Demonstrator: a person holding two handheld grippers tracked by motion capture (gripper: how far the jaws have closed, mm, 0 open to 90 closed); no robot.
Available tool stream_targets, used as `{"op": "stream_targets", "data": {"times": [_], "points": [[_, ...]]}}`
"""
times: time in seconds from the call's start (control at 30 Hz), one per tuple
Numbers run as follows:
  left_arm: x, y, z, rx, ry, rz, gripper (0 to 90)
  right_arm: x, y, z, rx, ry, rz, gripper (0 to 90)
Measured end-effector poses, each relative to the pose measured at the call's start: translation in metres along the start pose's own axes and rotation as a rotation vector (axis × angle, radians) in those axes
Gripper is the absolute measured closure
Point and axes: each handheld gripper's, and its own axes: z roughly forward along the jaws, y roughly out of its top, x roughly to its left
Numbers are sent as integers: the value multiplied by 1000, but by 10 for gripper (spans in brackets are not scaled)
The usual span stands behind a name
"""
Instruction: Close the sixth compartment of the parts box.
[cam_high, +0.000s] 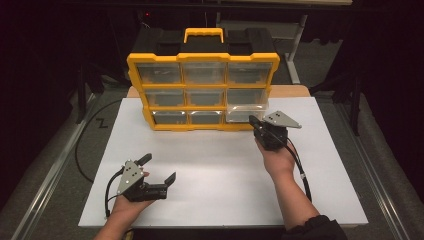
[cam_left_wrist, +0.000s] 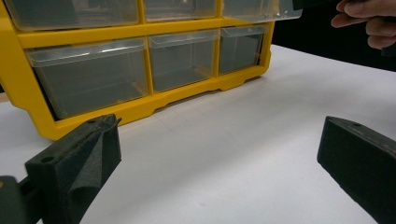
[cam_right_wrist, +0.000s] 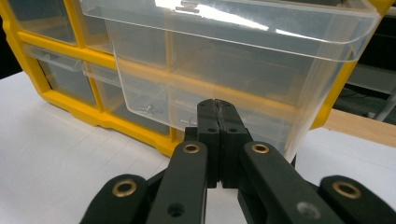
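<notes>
A yellow organizer (cam_high: 202, 59) with clear drawers stands upright at the back of the white tabletop (cam_high: 215, 170). Its middle-right drawer (cam_high: 246, 114) is pulled partway out; in the right gripper view this drawer (cam_right_wrist: 233, 56) looms above the jaws. My right gripper (cam_high: 253, 121) is shut, its two tips pressed together at the drawer's front wall (cam_right_wrist: 218, 105), and I see nothing between them. A few small screws (cam_right_wrist: 149, 109) show through the clear plastic. My left gripper (cam_high: 159, 168) rests open at the front left, empty, facing the organizer's bottom row (cam_left_wrist: 217, 140).
A black case with a yellow handle (cam_high: 203, 34) sits behind the organizer. A wooden edge (cam_high: 295, 91) borders the table's back. Cables trail from both grippers, one (cam_high: 302, 172) along the right forearm. Metal rails run along the dark floor on either side.
</notes>
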Motion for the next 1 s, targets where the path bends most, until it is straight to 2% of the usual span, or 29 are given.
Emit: {"op": "stream_targets", "data": {"times": [0.7,1.0], "points": [[0,0,-1,-8,-2,-4,3,-4,11,15,9,-32,-27,900],[0,0,-1,-9,-4,-4,3,-5,15,20,9,-40,-24,900]]}}
